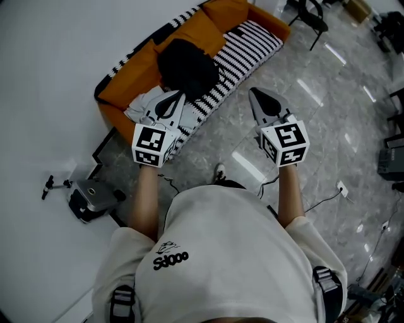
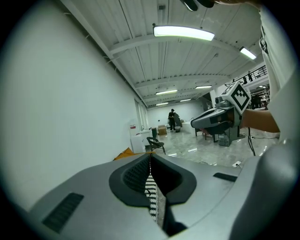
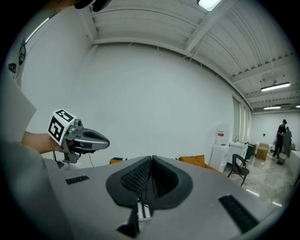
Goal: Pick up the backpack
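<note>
The black backpack (image 1: pixel 187 66) lies on an orange sofa (image 1: pixel 118 85) with a black-and-white striped seat (image 1: pixel 247 45), ahead of me in the head view. My left gripper (image 1: pixel 177 95) points at the sofa's near end, above a white cloth (image 1: pixel 142 103) and just short of the backpack. Its jaws are shut with nothing in them (image 2: pixel 150 156). My right gripper (image 1: pixel 252 91) hangs over the grey floor to the right of the sofa, jaws shut and empty (image 3: pixel 151 158). The backpack is hidden in both gripper views. Each gripper view shows the other gripper (image 2: pixel 193 123) (image 3: pixel 107 140) beside it.
A white wall runs along the left. On the floor near it stands a small grey device (image 1: pixel 93 196). A dark chair (image 1: pixel 308 15) stands beyond the sofa's far end. Cables and a socket (image 1: pixel 341 188) lie on the floor at right. A person (image 2: pixel 172 119) stands far off.
</note>
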Demonstrator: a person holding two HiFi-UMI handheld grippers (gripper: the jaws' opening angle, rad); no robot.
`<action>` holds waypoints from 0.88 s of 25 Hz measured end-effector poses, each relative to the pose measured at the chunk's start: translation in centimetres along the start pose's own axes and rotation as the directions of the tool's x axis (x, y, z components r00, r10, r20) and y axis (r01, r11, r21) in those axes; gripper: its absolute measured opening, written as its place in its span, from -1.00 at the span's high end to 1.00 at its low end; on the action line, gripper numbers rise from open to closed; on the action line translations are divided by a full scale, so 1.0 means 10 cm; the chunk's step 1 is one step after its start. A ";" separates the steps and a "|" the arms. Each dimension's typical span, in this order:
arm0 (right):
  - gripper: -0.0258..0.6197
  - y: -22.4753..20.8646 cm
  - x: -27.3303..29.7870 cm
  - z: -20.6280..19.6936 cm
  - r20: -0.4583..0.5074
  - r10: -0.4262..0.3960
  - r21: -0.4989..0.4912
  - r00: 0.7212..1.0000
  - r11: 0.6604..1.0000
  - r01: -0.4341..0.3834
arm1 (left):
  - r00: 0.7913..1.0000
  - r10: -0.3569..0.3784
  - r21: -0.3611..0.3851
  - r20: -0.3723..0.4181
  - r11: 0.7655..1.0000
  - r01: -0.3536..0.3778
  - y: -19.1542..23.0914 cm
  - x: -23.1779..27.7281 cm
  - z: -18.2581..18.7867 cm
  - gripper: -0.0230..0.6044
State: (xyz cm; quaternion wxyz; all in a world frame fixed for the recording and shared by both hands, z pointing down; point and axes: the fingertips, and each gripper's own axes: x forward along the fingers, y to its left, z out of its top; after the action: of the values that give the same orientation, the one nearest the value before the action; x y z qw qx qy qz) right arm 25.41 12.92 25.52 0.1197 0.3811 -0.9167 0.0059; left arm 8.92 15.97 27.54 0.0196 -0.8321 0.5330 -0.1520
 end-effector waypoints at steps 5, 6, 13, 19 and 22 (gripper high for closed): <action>0.82 -0.37 0.23 -0.02 -0.012 0.034 -0.030 0.999 0.999 -0.034 | 0.999 0.028 -0.006 -0.015 1.000 -0.028 0.02 0.42 0.07 0.85; 0.82 -0.44 0.30 -0.02 -0.012 0.042 -0.026 0.999 0.999 -0.043 | 0.999 0.033 -0.006 -0.018 0.999 -0.033 0.04 0.51 0.09 0.85; 0.82 -0.77 0.70 -0.09 -0.017 0.093 -0.005 0.995 0.996 -0.094 | 0.996 0.070 -0.007 -0.060 0.997 -0.071 0.21 0.97 0.02 0.85; 0.82 -1.00 0.96 -0.13 -0.026 0.103 0.015 0.994 0.995 -0.103 | 0.990 0.097 -0.022 -0.099 0.995 -0.100 0.35 1.24 -0.05 0.85; 0.82 -1.04 1.13 -0.17 -0.037 0.106 0.027 0.994 0.994 -0.105 | 0.989 0.096 -0.034 -0.111 0.994 -0.100 0.47 1.35 -0.13 0.85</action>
State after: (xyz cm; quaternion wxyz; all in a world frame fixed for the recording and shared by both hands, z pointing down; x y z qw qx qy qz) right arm 25.34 -2.12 28.90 0.1321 0.3337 -0.9329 0.0311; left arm 9.57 2.08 31.01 -0.0188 -0.7956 0.5764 -0.1856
